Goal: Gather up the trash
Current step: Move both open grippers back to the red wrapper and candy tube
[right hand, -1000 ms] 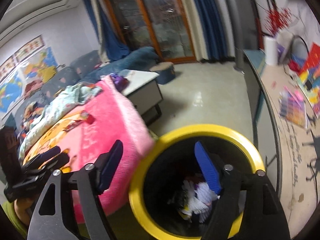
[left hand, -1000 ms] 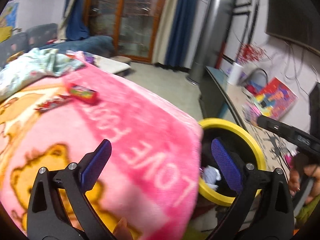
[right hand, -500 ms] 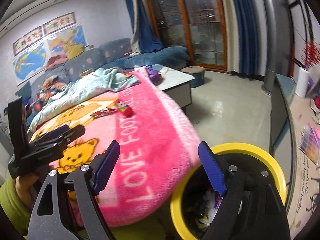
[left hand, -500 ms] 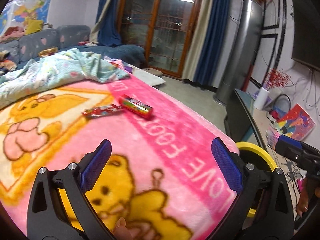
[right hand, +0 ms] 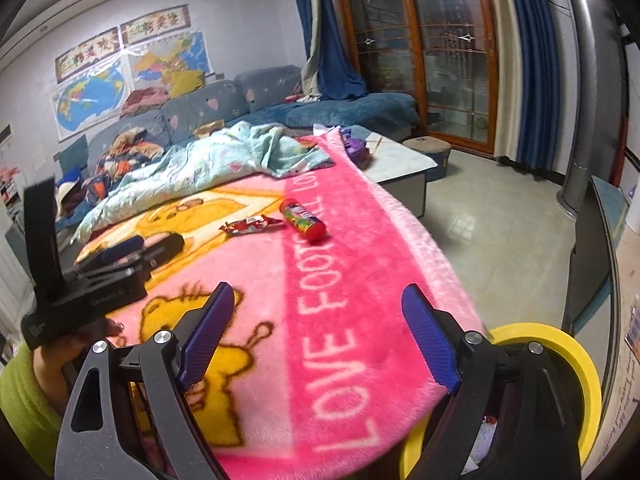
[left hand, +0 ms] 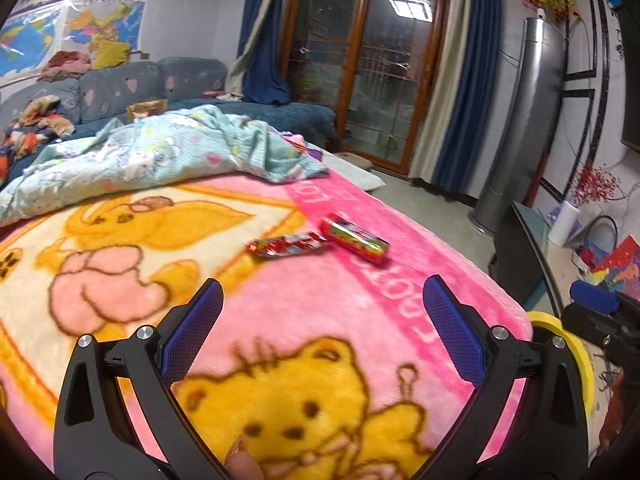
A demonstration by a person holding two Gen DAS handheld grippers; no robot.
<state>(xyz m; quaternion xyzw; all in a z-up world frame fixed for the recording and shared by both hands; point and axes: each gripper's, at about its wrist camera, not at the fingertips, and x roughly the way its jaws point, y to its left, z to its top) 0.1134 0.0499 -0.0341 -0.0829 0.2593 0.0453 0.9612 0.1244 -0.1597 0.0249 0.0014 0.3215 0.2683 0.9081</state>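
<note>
A red candy tube (left hand: 354, 239) and a red snack wrapper (left hand: 285, 245) lie side by side on the pink blanket (left hand: 280, 320); both also show in the right wrist view, the tube (right hand: 302, 219) and the wrapper (right hand: 250, 225). My left gripper (left hand: 320, 326) is open and empty, above the blanket, short of the trash. My right gripper (right hand: 318, 336) is open and empty over the blanket's near edge. The yellow-rimmed trash bin (right hand: 576, 364) stands at the blanket's right edge, also seen in the left wrist view (left hand: 576, 356).
A light-blue quilt (left hand: 152, 156) is heaped at the blanket's far side. A sofa (right hand: 224, 100) with clothes stands behind. A low table (right hand: 400, 168) stands beyond the blanket. A cluttered side table (left hand: 580, 248) runs along the right wall. The left gripper's body (right hand: 100, 276) shows at left.
Both grippers have swung up and left, away from the bin and over the blanket. The tube and wrapper now sit nearer the middle of both views. Both stay open.
</note>
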